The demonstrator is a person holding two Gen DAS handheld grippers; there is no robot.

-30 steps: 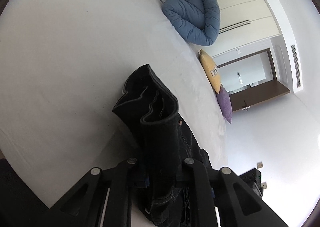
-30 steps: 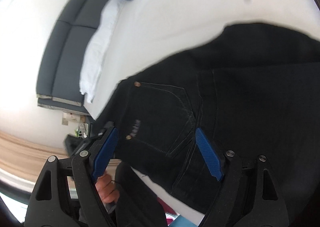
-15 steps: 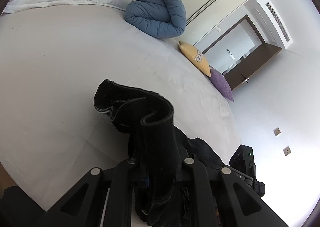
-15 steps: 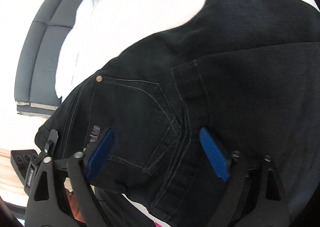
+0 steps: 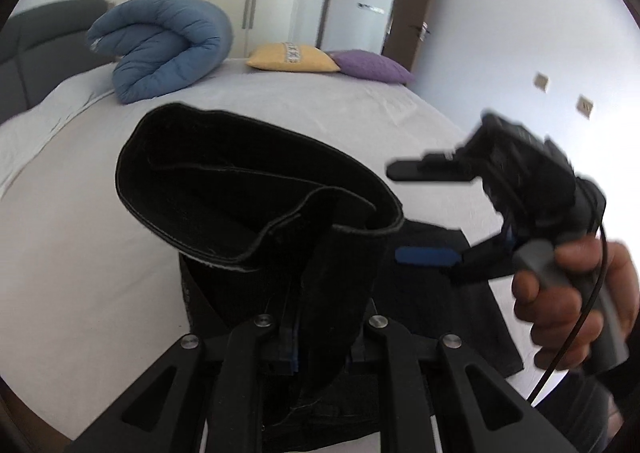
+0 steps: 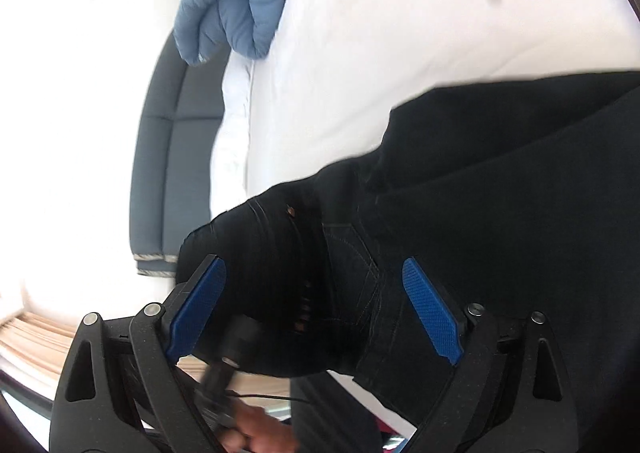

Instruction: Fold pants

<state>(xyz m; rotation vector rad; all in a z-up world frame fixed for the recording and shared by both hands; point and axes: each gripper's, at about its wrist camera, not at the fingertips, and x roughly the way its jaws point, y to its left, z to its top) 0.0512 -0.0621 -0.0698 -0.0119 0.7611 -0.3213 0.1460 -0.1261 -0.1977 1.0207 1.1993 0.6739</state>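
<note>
The black denim pants are partly folded, by my reading: one bunched, doubled-over end is lifted off the white bed sheet, while the rest lies flat on the sheet below and to the right of that raised end, so at least one more fold and a smoothing remain. The left tool is pressed tight on this thick wad, its black fingers nearly hidden by cloth. The denim looks heavy and stiff; its layered edges hold a curled, open loop above the left tool rather than drooping. The right tool hovers spread over the seat of the pants, blue ribbed pads apart and gripping nothing, near a stitched back pocket and rivet. Beyond the pants, a puffy blue quilted duvet roll sits at the head of the bed.
</note>
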